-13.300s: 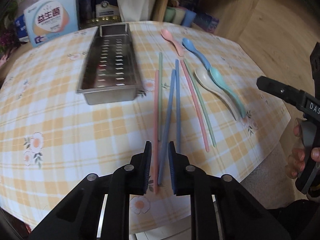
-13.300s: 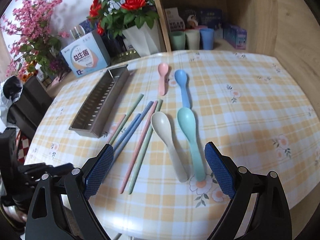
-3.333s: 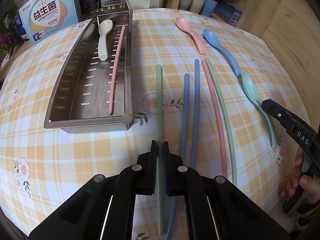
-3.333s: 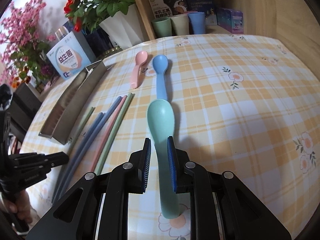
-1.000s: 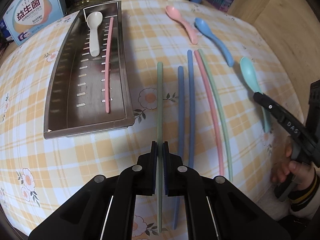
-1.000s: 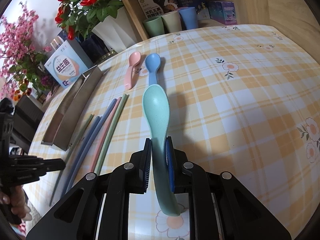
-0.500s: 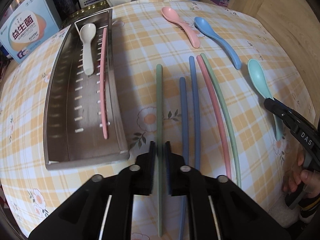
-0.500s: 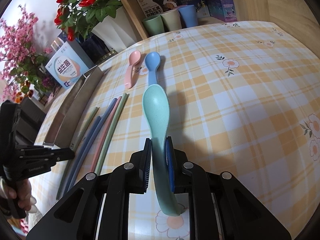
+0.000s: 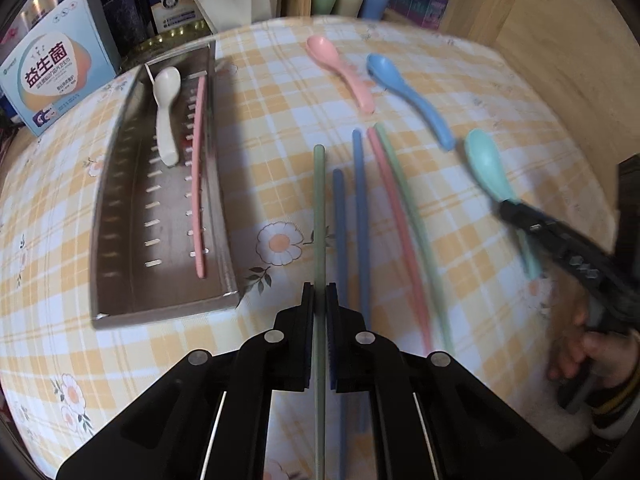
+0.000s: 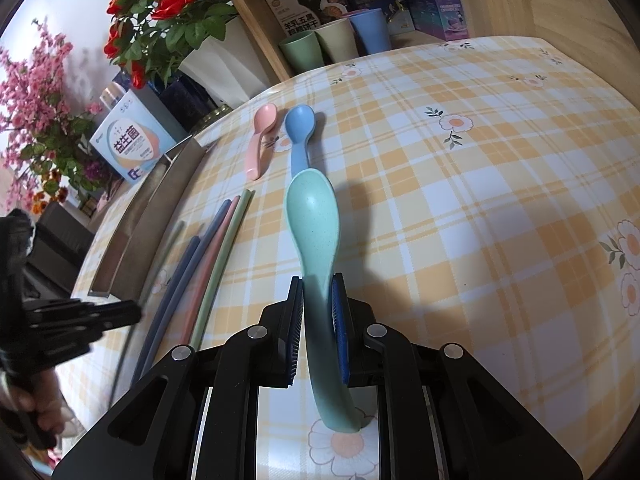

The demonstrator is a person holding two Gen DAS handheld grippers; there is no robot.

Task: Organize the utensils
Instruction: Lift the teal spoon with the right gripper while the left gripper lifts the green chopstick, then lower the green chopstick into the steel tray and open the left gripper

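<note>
The left gripper (image 9: 319, 292) pinches a green chopstick (image 9: 319, 216); the right gripper (image 10: 317, 284) clamps the teal spoon (image 10: 314, 216).

Light-blue box (image 9: 54, 76) at 10 o'clock behind the metal tray reads "益生菌" in large characters; smaller lines under it too small to read. Same box (image 10: 130, 144) in right wrist view at 9 o'clock, same "益生菌". On the shelf at 12 o'clock, dark carton (image 10: 306, 4) reads "羊乳五黑", second line partly legible; other boxes' print unreadable
</note>
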